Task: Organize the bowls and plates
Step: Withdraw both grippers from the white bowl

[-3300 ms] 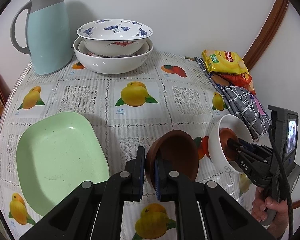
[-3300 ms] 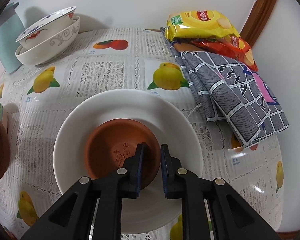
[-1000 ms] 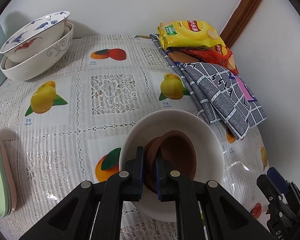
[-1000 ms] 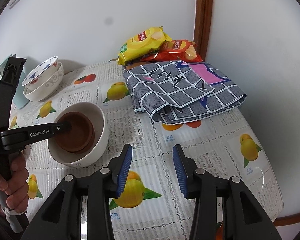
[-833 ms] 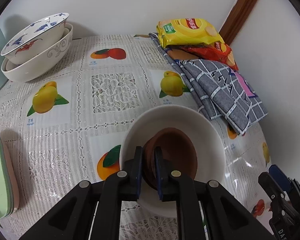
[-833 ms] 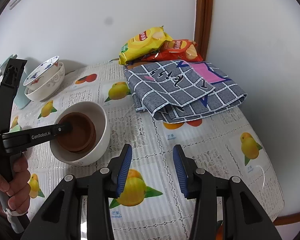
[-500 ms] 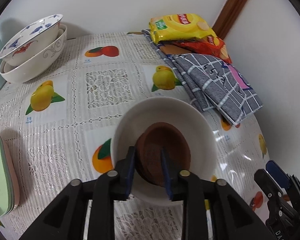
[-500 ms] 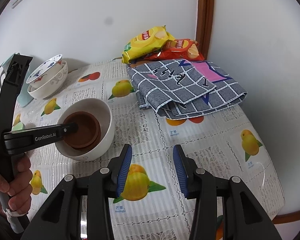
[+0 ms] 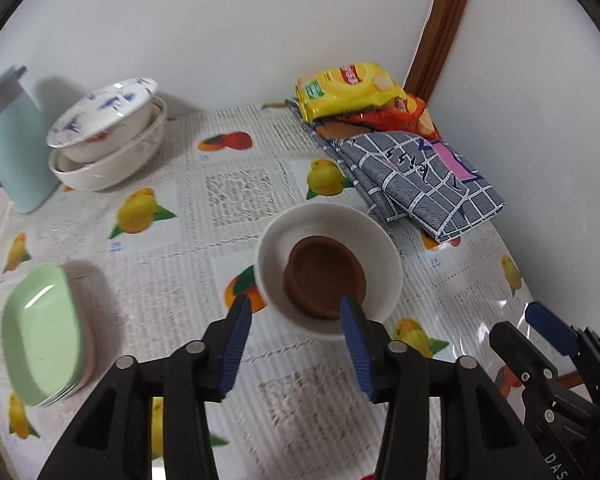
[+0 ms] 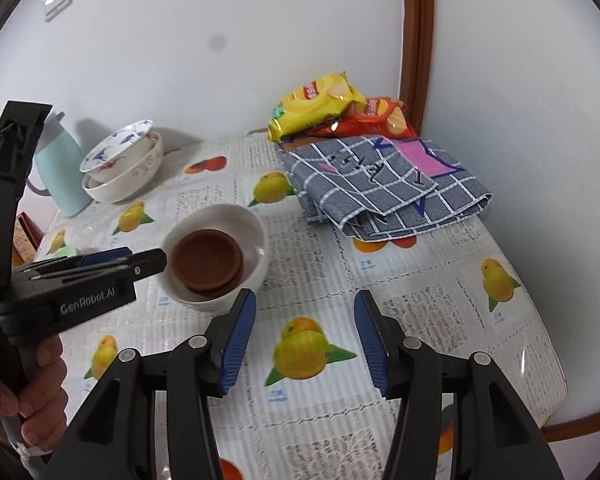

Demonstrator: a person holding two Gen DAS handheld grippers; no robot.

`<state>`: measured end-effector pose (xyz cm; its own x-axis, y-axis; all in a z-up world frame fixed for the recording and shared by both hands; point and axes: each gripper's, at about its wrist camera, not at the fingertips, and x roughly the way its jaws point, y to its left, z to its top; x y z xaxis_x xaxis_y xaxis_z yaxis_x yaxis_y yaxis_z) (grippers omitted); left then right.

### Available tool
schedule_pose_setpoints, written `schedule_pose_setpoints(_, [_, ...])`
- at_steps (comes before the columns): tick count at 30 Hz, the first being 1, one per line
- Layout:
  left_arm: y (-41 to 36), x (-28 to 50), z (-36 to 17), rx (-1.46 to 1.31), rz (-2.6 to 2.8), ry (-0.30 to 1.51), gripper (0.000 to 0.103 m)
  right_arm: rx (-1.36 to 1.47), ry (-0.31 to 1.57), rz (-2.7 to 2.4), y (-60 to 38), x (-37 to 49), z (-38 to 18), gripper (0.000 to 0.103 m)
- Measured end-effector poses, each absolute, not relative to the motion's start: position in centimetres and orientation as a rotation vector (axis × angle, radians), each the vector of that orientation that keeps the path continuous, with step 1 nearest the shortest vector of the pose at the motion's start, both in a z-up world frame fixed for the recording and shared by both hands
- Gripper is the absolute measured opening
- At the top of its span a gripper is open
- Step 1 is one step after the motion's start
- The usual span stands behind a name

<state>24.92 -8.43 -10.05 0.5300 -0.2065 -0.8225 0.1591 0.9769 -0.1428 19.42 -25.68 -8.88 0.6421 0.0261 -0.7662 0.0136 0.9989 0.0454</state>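
Plain white walls (image 10: 260, 20) met at a brown wooden corner trim (image 10: 416, 40); a fruit-printed cloth covered the tabletop (image 10: 420, 300).

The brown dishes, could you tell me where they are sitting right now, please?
The brown dishes sit stacked inside the white bowl at mid-table in the left wrist view, just left of the folded grey cloth.

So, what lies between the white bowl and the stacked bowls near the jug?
Only bare fruit-print tablecloth, seen in the left wrist view, between white bowl and stacked bowls.
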Motion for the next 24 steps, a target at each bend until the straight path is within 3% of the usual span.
schedule_pose_setpoints(4, [-6.8, 22.2, -8.2, -0.05, -0.198, 0.944, 0.052, 0.042, 0.853, 0.026, -24.2, 17.7, -7.4, 0.062])
schedule_pose_setpoints(24, [-0.8, 9.2, -2.8, -0.104, -0.112, 0.777, 0.055, 0.089, 0.753, 0.071, -21.7, 6.8, -3.3, 0.064])
